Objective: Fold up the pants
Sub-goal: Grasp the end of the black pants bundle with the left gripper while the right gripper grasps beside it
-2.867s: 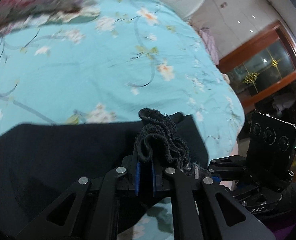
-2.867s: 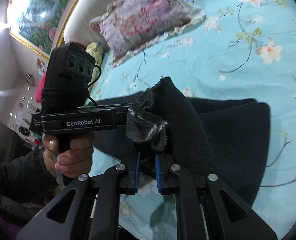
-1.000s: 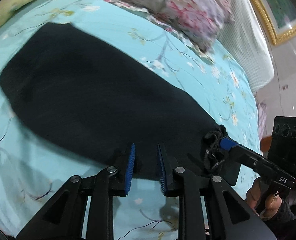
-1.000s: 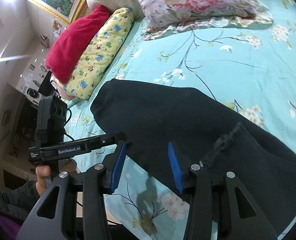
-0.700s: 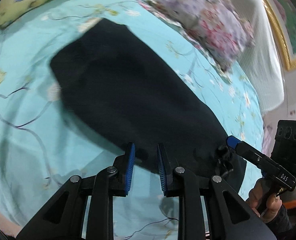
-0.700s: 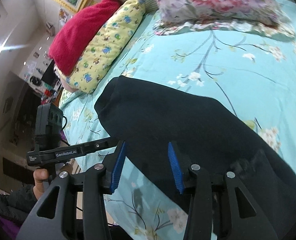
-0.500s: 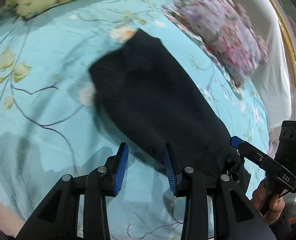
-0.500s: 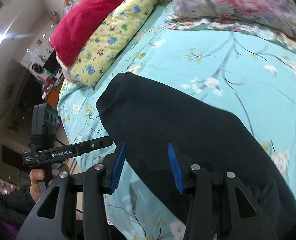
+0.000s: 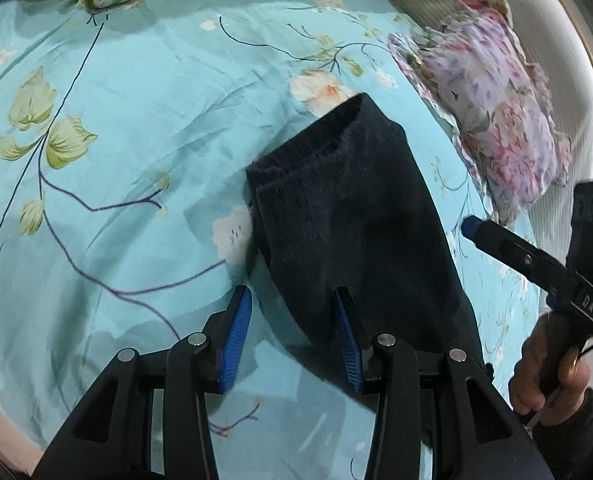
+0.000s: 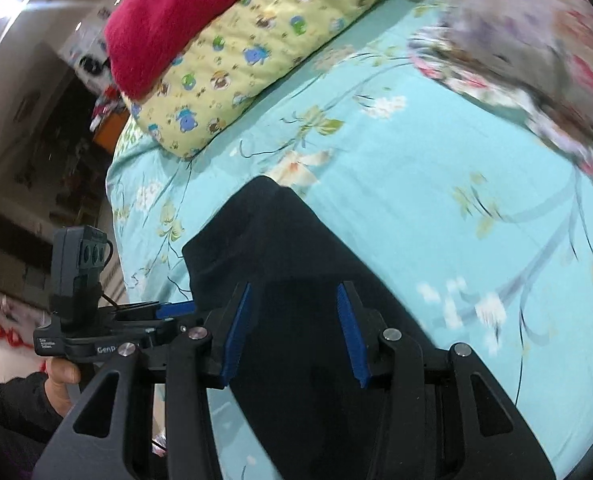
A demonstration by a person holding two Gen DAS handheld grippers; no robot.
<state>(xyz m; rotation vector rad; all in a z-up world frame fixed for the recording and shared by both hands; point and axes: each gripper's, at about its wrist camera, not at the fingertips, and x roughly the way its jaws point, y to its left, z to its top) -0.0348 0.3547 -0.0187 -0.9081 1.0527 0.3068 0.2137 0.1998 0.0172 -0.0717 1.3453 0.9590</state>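
Black pants [image 9: 348, 216] lie folded on a floral bedsheet [image 9: 136, 100], cuff toward 12 o'clock, beneath the left gripper [image 9: 288, 320], its jaws just opening, and the right gripper [image 10: 296, 332], both spread, pinching nothing.

Pants [image 9: 352, 216]: dark knit cloth, matt, slightly fuzzy nap; ribbed cuff at the end. Bedsheet [image 9: 144, 92]: thin woven cloth, smooth, faint sheen, fine creases. Yellow pillow [image 10: 256, 52]: printed cotton-like cloth, matt. Red blanket [image 10: 184, 8]: plush, deep pile. Floral pillow [image 9: 496, 108]: soft printed cloth, frilled edge. Left gripper [image 9: 292, 330]: matt black plastic arms, bright metal rivets, blue ridged rubbery pads. Right gripper [image 10: 294, 330]: same build and finish.
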